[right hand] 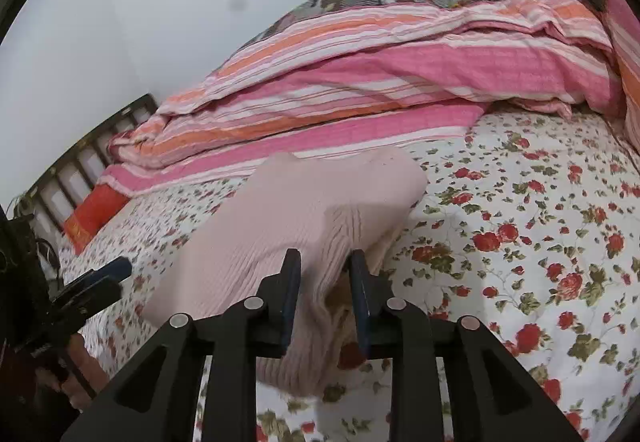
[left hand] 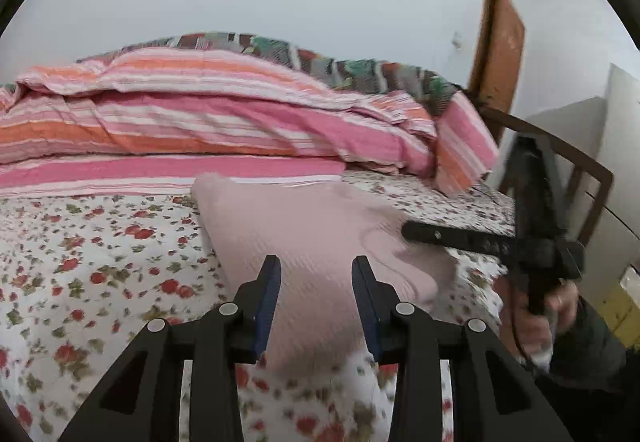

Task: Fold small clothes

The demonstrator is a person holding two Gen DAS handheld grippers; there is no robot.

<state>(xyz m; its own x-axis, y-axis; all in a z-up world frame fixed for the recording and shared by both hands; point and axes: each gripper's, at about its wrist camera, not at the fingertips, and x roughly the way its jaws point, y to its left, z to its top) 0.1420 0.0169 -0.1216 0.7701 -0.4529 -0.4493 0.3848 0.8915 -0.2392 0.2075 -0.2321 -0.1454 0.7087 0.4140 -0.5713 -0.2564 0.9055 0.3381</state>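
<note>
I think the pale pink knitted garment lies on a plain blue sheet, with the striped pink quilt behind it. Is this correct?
Not quite. The sheet is white with red flowers, not plain blue; the right wrist view shows it clearly. The rest holds: the pale pink knitted garment lies on it, with the striped pink quilt behind it.

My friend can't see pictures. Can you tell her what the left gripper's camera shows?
A pale pink knitted garment lies on a flowery bedsheet, with the left gripper open over its near end. The right gripper reaches in from the right, and a striped pink quilt is bunched behind.
</note>
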